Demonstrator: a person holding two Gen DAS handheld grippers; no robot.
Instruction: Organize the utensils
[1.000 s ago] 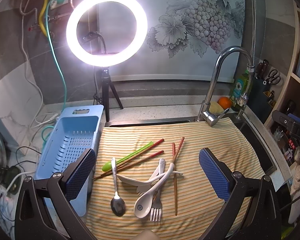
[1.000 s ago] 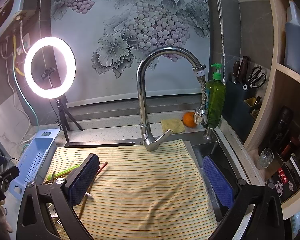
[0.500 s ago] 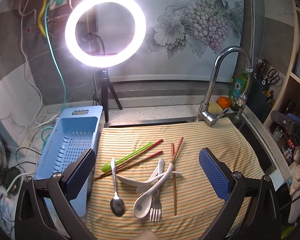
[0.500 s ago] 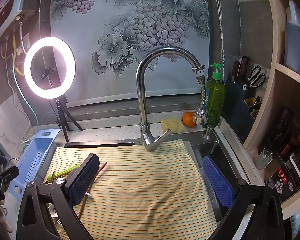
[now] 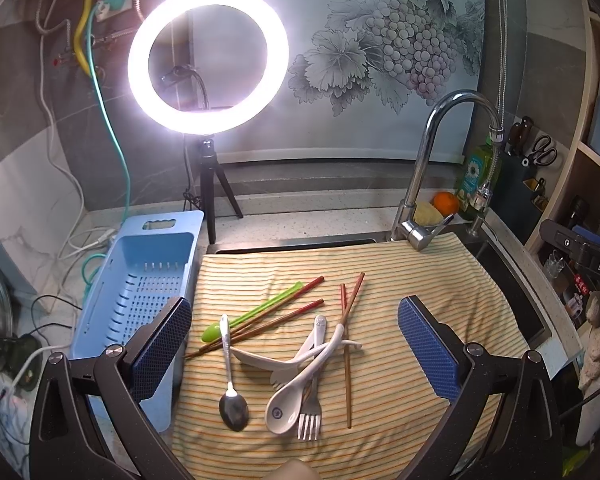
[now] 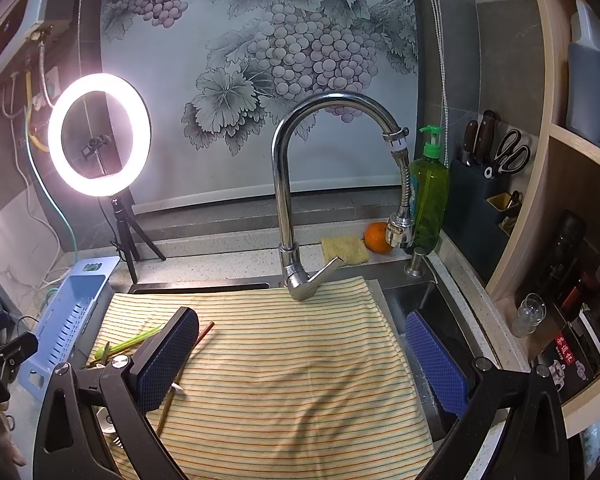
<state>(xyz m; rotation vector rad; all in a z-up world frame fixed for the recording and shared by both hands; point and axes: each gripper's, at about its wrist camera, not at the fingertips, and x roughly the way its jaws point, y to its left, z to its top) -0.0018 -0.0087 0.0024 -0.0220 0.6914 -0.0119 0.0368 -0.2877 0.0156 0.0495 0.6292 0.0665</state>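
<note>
Utensils lie in a loose pile on a striped cloth: a metal spoon, white ceramic spoons, a metal fork, a green utensil and several red-brown chopsticks. A blue perforated basket stands left of the cloth. My left gripper is open and empty, hovering over the pile. My right gripper is open and empty over the bare right part of the cloth; its left finger hides most of the pile, with the green utensil showing.
A chrome faucet rises behind the cloth. A ring light on a tripod stands at the back left. A green soap bottle, orange and sponge sit by the open sink. Shelves stand right.
The left wrist view has drifted slightly, so the scene sits a little lower and to the left. Both grippers stay open and the utensils have not moved.
</note>
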